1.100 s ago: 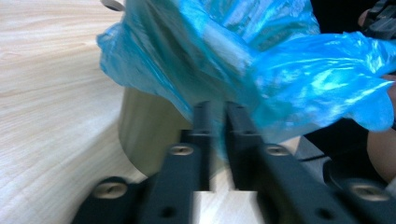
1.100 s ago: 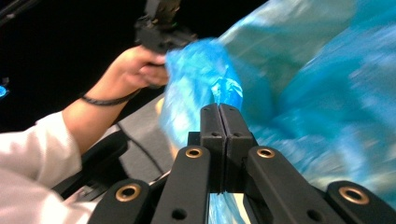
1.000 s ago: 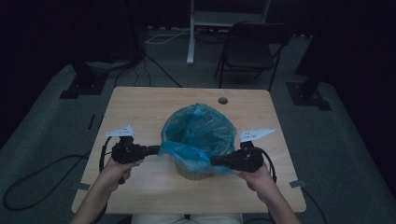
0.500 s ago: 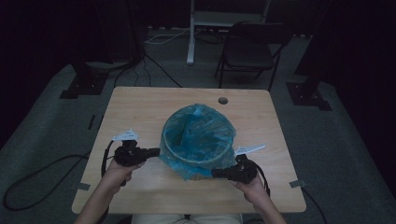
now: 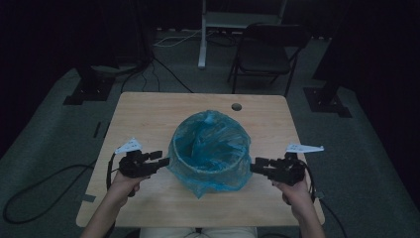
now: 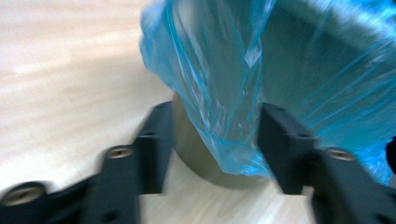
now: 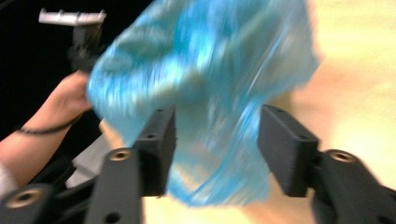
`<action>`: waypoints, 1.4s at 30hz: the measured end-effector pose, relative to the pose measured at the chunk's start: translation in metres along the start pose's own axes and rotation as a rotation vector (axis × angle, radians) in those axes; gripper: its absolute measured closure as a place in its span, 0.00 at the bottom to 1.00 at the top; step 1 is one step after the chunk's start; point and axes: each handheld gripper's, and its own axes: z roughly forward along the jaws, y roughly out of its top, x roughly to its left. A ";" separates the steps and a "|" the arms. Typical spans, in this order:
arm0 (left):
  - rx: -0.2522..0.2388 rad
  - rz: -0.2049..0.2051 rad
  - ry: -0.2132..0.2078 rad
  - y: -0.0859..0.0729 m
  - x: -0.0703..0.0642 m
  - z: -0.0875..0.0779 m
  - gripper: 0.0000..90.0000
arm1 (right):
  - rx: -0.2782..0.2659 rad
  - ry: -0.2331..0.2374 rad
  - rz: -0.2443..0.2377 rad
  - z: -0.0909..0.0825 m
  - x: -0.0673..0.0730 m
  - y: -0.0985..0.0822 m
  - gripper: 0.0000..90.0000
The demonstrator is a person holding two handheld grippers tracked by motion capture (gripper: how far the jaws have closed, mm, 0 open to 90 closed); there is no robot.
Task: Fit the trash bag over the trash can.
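Hand-held grippers (image 5: 161,161) (image 5: 255,166) (jaws just opened) flank bag-lined bin (image 5: 210,148).

We see a dim room: grey floor (image 5: 376,163) with cables (image 5: 34,198), a folding chair (image 5: 267,54), dark stands (image 5: 86,84) behind the counter (image 5: 148,114).

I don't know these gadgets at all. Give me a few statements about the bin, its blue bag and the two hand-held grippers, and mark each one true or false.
1. A blue bag lines the round bin and hangs over its rim. True.
2. The bin lies tipped on its side. False: it stands upright on the table.
3. The left gripper is clamped shut on the bag. False: its jaws have just been opening and stand apart, the bag's edge loose between them.
4. The right gripper is open, at the bin's right side. True.
5. The grippers sit on opposite sides of the bin. True.
6. The bag is red. False: it is blue.
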 end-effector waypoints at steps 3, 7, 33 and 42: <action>-0.080 0.023 0.005 -0.002 0.000 -0.011 0.38 | -0.061 -0.037 -0.033 -0.007 0.002 0.023 0.36; -0.130 0.046 0.028 -0.005 -0.002 -0.021 0.28 | -0.112 0.034 -0.056 0.003 0.002 0.058 0.31; -0.258 0.073 0.257 -0.046 0.009 -0.045 0.01 | 0.773 -0.258 -0.386 0.236 0.033 0.124 0.20; -0.263 0.050 0.275 -0.054 0.014 -0.049 0.01 | 0.904 -0.293 -0.422 0.253 0.030 0.103 0.18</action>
